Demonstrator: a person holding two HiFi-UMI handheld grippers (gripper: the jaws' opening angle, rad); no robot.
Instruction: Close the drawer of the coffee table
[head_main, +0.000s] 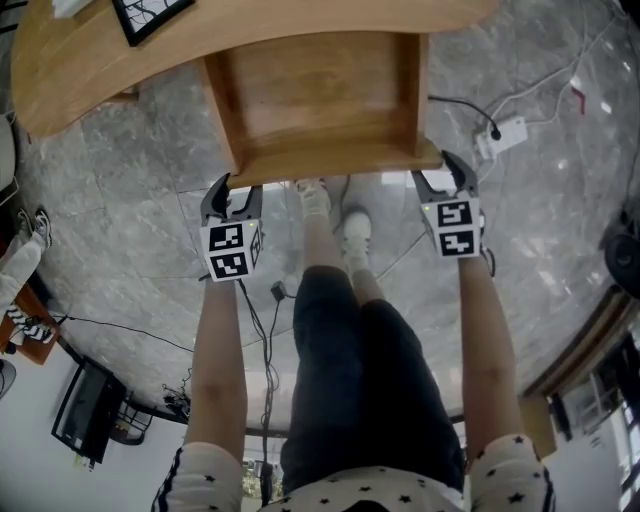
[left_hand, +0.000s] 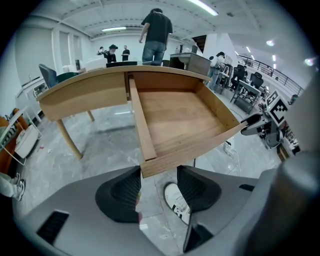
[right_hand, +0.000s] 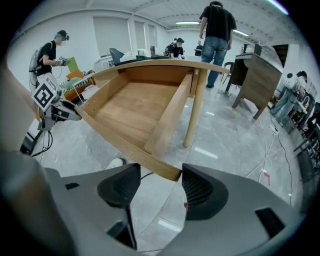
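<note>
The wooden coffee table (head_main: 90, 55) has its empty drawer (head_main: 320, 100) pulled out toward me. In the head view my left gripper (head_main: 232, 196) stands open just below the drawer front's left corner, and my right gripper (head_main: 445, 173) stands open at its right corner. The left gripper view shows the drawer's front corner (left_hand: 150, 167) right at the tips of the open left gripper (left_hand: 159, 176), with no pad pressing on it. In the right gripper view the other front corner (right_hand: 169, 172) sits likewise at the tips of the open right gripper (right_hand: 161, 172).
A black-framed item (head_main: 150, 15) lies on the tabletop. My legs and shoes (head_main: 355, 230) stand below the drawer on grey marble floor. A white power strip (head_main: 505, 133) with cables lies at the right. A table leg (right_hand: 195, 110) stands beside the drawer; several people stand far behind.
</note>
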